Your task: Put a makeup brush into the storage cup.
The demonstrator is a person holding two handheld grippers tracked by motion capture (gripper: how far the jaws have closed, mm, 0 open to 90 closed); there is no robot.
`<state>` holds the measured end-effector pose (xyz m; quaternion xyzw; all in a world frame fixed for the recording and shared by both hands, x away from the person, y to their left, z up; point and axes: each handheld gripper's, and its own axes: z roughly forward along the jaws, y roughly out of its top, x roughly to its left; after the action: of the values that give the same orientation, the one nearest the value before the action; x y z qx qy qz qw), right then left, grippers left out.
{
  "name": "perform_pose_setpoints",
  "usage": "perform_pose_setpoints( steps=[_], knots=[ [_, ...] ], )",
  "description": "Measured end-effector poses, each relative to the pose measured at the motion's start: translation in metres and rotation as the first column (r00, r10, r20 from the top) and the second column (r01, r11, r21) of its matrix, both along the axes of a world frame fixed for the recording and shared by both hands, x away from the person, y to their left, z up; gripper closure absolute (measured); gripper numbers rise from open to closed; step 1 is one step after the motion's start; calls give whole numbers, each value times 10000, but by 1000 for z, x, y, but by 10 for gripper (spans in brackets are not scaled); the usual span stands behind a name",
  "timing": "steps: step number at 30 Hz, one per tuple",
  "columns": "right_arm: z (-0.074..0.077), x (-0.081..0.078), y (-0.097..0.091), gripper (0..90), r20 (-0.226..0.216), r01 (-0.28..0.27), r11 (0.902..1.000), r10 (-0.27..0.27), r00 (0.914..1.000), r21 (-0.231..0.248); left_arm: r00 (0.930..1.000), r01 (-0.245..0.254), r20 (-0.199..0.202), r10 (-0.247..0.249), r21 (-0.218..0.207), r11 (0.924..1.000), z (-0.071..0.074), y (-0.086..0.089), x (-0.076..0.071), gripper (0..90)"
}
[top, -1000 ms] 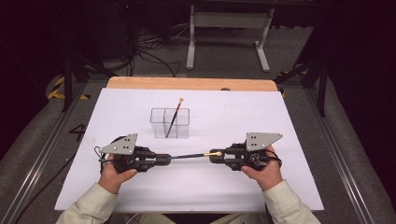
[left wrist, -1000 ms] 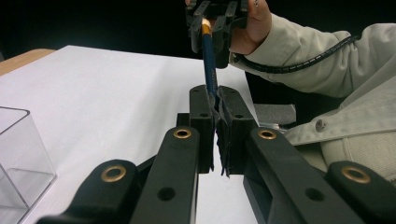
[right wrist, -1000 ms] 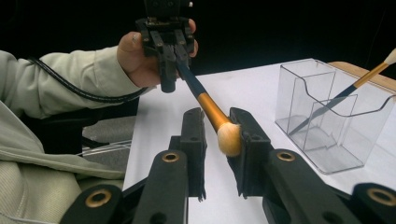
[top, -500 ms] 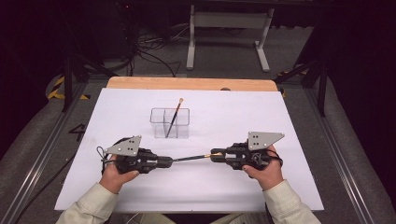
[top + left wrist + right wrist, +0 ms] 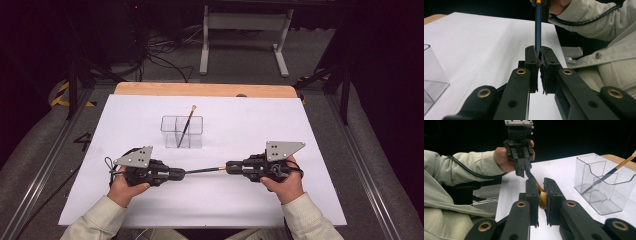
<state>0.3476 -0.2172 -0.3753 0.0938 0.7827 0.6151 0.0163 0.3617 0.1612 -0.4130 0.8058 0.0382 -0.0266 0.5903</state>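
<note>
Both grippers, left gripper point(image 5: 181, 174) and right gripper point(image 5: 231, 168), pinch one brush point(image 5: 204, 171) near the tabletop's near edge; any tug risks snapping it

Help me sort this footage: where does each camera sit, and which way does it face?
High view: above the person's side, facing forward and down at the table; forearms, both grippers.
Left gripper view: along its jaws, shut on the brush, toward the right hand.
Right gripper view: toward the left gripper and clear organizer.
All share the brush.
</note>
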Motion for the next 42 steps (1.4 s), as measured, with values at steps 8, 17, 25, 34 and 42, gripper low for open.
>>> perform_pose_setpoints(
  steps=[8, 17, 25, 34, 42],
  knots=[
    [3, -1, 0, 844, -161, -310, 9995, 309, 9994, -16, 10000, 51, 8, -51, -73, 10000, -1, 0, 1, 838],
    [4, -1, 0, 845, -223, -393, 9991, 389, 9990, -153, 10000, 71, 32, -71, -47, 10000, -1, -1, 0, 833],
    [9, 0, 3, 845, -340, -395, 9963, 369, 9987, -768, 9999, -78, -96, 78, 39, 10000, 4, -1, 0, 644],
    [29, 1, 9, 845, -168, -464, 9862, 443, 9989, -1591, 9998, -198, -100, 198, -25, 9998, 9, -9, 1, 526],
    [40, 3, 22, 845, -114, -664, 9788, 654, 9978, -1939, 9997, -245, -48, 245, -61, 9997, 13, -18, 3, 517]
  ],
)
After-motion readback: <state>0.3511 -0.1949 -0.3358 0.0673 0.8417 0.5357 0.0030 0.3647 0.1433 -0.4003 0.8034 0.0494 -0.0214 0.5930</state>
